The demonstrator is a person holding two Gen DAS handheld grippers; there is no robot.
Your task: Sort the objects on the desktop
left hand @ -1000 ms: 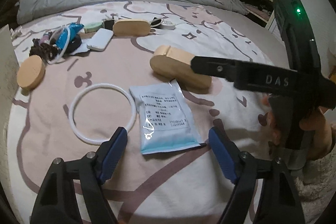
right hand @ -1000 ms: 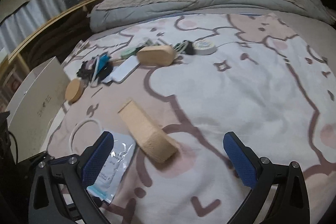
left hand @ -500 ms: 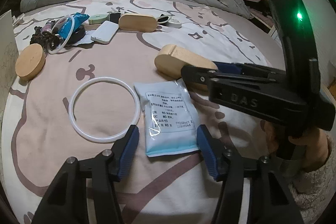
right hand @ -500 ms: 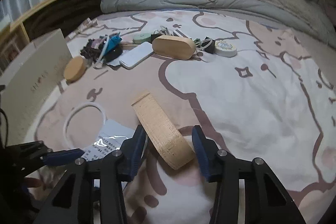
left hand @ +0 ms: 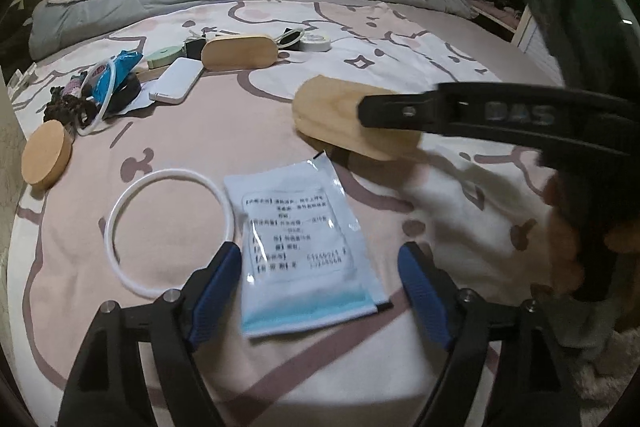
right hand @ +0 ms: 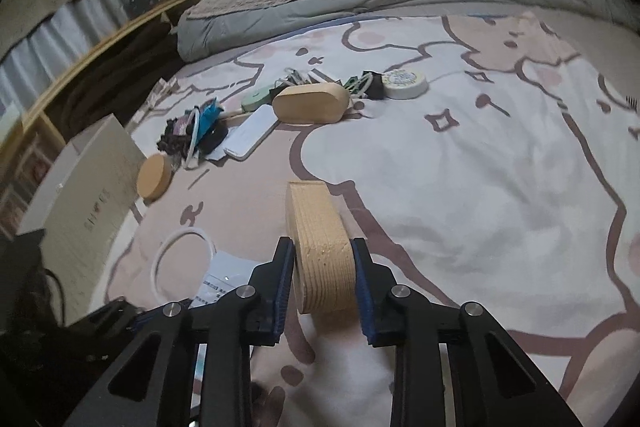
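**Desk:** What does this moment show?

**Operator:** My right gripper [right hand: 323,281] clamps the near end of a wooden oval box [right hand: 318,251], which stands on edge on the bed's cartoon-print blanket [right hand: 500,167]. My left gripper [left hand: 318,297] hangs released, its blue pads either side of a pale blue mask packet [left hand: 304,251] lying flat just beside a white ring [left hand: 170,231].

**Desk:** Which step is that?

**Operator:** The pick-up, I judge: the box is gripped, though whether it is off the blanket I cannot tell (the left view of it is blurred).

**Desk:** And next?

**Operator:** A lift clear of the packet, then a carry toward wherever like things gather. A second wooden box [right hand: 310,103] lies by the white power bank [right hand: 250,137] and the heap of clutter [right hand: 192,133] farther up the bed, so I would expect it there. A firm hold matters; the box is long and gripped at one end.
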